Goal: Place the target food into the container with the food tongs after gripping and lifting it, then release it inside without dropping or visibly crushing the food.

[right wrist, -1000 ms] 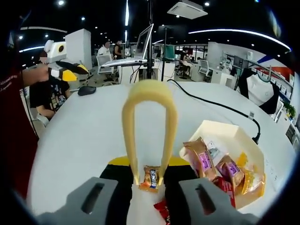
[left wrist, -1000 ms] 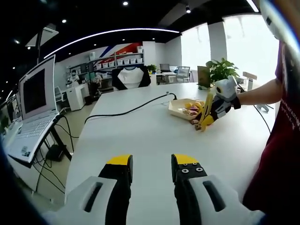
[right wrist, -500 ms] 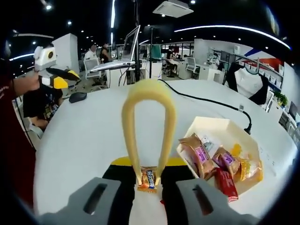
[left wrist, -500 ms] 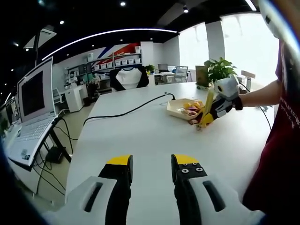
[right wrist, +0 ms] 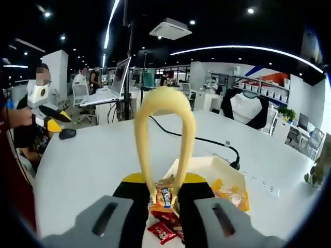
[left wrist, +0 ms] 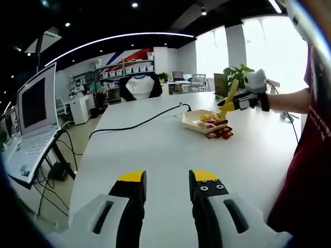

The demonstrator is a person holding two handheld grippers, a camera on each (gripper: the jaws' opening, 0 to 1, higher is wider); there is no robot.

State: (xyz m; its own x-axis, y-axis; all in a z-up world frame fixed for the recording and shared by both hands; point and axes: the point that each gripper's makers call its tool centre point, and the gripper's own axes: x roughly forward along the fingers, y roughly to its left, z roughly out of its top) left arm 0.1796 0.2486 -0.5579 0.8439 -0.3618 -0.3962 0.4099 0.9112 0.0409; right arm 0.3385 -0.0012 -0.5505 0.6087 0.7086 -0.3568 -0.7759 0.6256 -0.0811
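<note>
While the right tool (right wrist: 164,199) clamps tongs (right wrist: 164,139) pinching a snack (right wrist: 164,197) above the container's (right wrist: 227,173) rim, the left tool (left wrist: 165,182) gapes.

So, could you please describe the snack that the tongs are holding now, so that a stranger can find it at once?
On the big white table stands a cream tray full of wrapped snacks. Just at its near edge, the yellow tongs held in the right gripper pinch one small orange packet with a dark blue label. Unlike the red packets lying on the table beside the tray, it hangs lifted between the tong tips.

left gripper (left wrist: 164,181): jaws parted, low | right gripper (right wrist: 164,192): clamped, raised
</note>
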